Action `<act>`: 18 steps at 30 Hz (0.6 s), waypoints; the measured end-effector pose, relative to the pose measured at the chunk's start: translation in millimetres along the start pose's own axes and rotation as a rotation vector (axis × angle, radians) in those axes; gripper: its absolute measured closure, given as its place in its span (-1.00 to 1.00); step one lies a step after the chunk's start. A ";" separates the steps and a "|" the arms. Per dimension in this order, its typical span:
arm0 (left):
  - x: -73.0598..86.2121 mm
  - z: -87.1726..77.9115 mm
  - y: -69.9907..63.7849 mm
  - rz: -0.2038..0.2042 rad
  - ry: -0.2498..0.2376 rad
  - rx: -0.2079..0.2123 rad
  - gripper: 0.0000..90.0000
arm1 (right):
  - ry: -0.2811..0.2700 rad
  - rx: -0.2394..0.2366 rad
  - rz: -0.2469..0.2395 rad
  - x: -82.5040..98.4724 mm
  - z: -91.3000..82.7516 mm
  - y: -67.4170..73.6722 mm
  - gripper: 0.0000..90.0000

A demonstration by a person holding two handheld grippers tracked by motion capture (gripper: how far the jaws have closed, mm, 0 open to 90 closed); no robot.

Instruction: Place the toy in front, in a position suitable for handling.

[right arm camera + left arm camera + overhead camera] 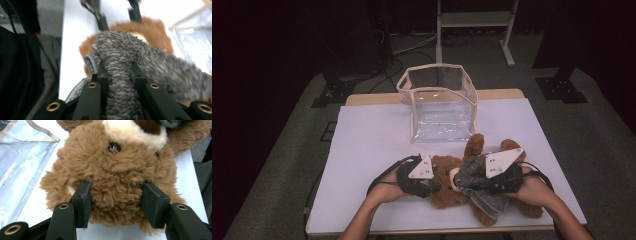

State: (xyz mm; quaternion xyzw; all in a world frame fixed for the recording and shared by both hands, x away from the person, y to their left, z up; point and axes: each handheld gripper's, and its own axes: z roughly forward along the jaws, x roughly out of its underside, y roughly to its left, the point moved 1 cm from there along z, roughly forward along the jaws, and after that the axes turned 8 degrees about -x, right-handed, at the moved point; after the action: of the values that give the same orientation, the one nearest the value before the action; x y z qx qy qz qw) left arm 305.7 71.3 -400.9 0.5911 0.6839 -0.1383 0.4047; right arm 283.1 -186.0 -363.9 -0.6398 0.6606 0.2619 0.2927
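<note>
A brown teddy bear [447, 195] lies on the white table [372, 145], near the front edge. My left gripper [433, 186] comes in from the left and is shut on the bear's head [117, 170]; its two black pads [83, 200] press into the fur on either side. A grey knitted garment [477, 177] lies over the bear's body. My right gripper [473, 183] is shut on a bunched fold of this garment [120, 55], right beside the bear's head [155, 32]. In the right gripper view the left gripper [117, 18] shows beyond the bear.
A clear plastic bag with beige trim [439, 102] stands open just behind the bear, at the far middle of the table. A metal stand [474, 30] and cables sit on the floor beyond the table. The person's dark clothing [22, 75] is close on the near side.
</note>
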 end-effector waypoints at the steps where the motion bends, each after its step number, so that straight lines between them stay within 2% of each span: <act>1: -0.9 0.0 0.1 0.001 0.006 -0.003 0.02 | -0.016 -0.009 -0.010 -4.4 1.0 1.7 0.66; 4: -1.2 -0.1 0.4 0.008 0.011 -0.006 0.02 | -0.007 -0.004 -0.031 -8.6 4.0 2.7 0.66; 6: 0.0 -1.0 0.1 -0.006 -0.002 0.003 0.02 | -0.004 -0.004 -0.021 -4.5 3.4 0.8 0.67; 8: 0.7 -3.0 -0.1 -0.008 -0.006 0.006 0.01 | 0.025 0.013 -0.010 4.0 2.6 -1.4 0.67; 11: 2.4 -7.2 -1.1 0.000 -0.006 0.010 0.01 | 0.017 0.013 0.028 14.8 -0.3 -3.9 0.67; 14: 4.6 -5.9 -0.5 -0.006 0.001 0.011 0.02 | 0.009 0.013 0.013 8.7 0.5 -0.3 0.66; 18: 2.7 -0.9 0.8 -0.013 0.005 0.009 0.02 | 0.007 0.015 -0.043 -9.2 6.0 5.9 0.66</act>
State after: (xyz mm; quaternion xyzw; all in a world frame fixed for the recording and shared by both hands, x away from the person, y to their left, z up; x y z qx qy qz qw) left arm 306.2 73.9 -402.1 0.5889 0.6880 -0.1426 0.3994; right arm 277.7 -175.1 -361.5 -0.6525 0.6497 0.2483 0.3008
